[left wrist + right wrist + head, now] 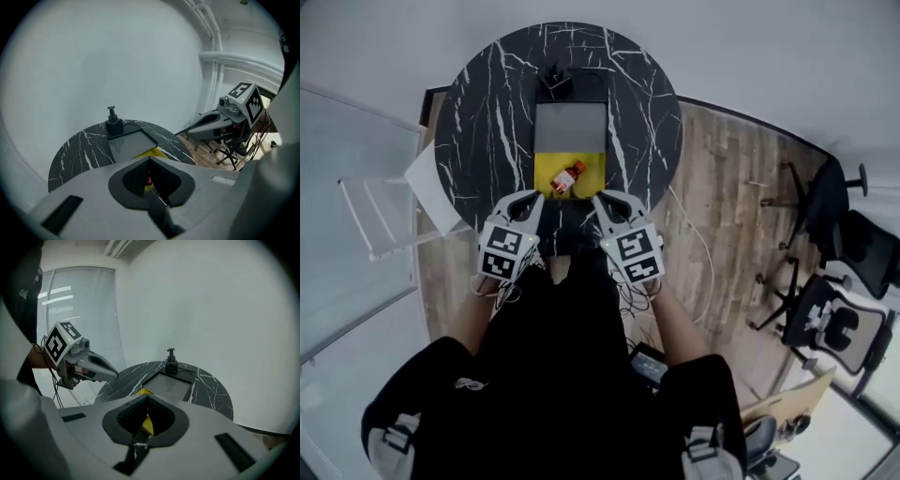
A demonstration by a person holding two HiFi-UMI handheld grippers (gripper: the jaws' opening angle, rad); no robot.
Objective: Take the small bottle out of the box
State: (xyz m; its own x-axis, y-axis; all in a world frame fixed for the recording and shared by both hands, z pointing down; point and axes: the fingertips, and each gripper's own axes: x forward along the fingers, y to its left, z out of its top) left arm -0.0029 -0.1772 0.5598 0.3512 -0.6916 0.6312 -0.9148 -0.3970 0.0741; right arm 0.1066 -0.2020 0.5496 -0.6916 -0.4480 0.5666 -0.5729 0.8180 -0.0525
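— Fingers (135, 177) of left gripper (532, 199), fingers (130, 414) of right gripper (604, 200): state?
— Both pairs clenched tip to tip, nothing between. Dark ribbed pads, grey shells. Both sit at the table's 6 o'clock edge.
— Surface, room?
— Table (478, 103): round, black marble, white veins. Floor (722, 187): wooden planks. Wall (750, 47): white. Office chairs (839, 323): black, at 4 o'clock.
— Containers?
— Box (542, 167): open, yellow inside, just beyond both tips. Grey rectangular lid (570, 127) lies flat at its 12 o'clock side. Small bottle (567, 177): amber-orange, white label, on its side inside the box. Black stand (555, 79): table's 12 o'clock.
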